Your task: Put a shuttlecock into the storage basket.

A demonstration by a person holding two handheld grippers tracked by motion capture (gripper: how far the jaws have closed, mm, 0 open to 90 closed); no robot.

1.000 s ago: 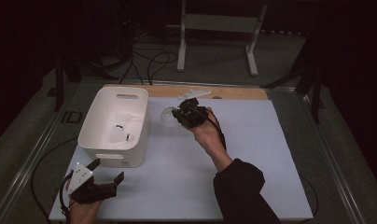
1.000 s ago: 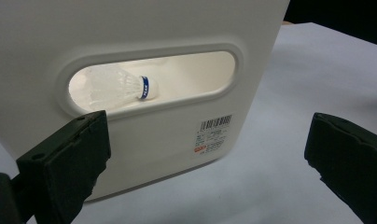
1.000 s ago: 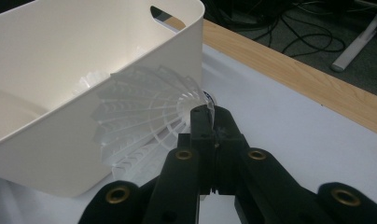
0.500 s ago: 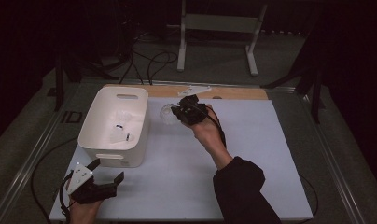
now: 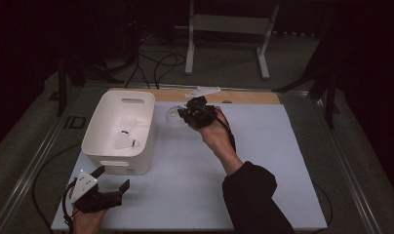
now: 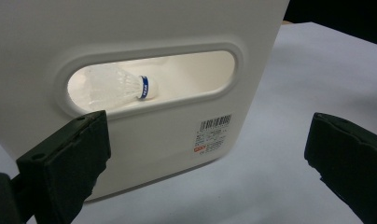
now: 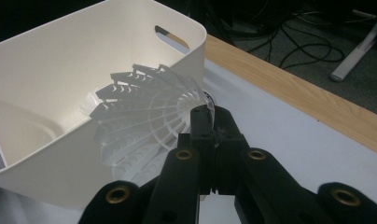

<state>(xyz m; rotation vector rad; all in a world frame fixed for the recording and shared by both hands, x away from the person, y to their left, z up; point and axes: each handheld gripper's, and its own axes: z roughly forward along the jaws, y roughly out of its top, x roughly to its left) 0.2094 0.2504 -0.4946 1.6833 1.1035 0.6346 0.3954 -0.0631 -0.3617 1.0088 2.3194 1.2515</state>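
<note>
A white plastic bin (image 5: pixel 141 105) stands on the left of the table, with white shuttlecocks (image 5: pixel 123 137) inside. My right gripper (image 5: pixel 187 116) hovers just right of the bin's far corner, shut on the cork end of a white shuttlecock (image 5: pixel 172 116). In the right gripper view the gripper (image 7: pixel 212 122) pinches the shuttlecock (image 7: pixel 140 121), whose skirt fans out toward the bin wall (image 7: pixel 60 93). My left gripper (image 5: pixel 112 180) rests open at the near left corner, facing the bin. In the left gripper view the gripper (image 6: pixel 205 158) stands wide open before the bin's handle slot, through which a shuttlecock (image 6: pixel 116 86) with a blue band shows.
A pale mat (image 5: pixel 263 161) covers the table, with a wooden strip (image 5: pixel 248 97) along its far edge. A small white object (image 5: pixel 203 91) lies on that strip. Cables (image 5: pixel 156 63) and a metal stand (image 5: pixel 224 24) sit on the floor beyond.
My right gripper has drifted slightly left and farther away, toward the bin, with the shuttlecock still in it. The left gripper has stayed put.
</note>
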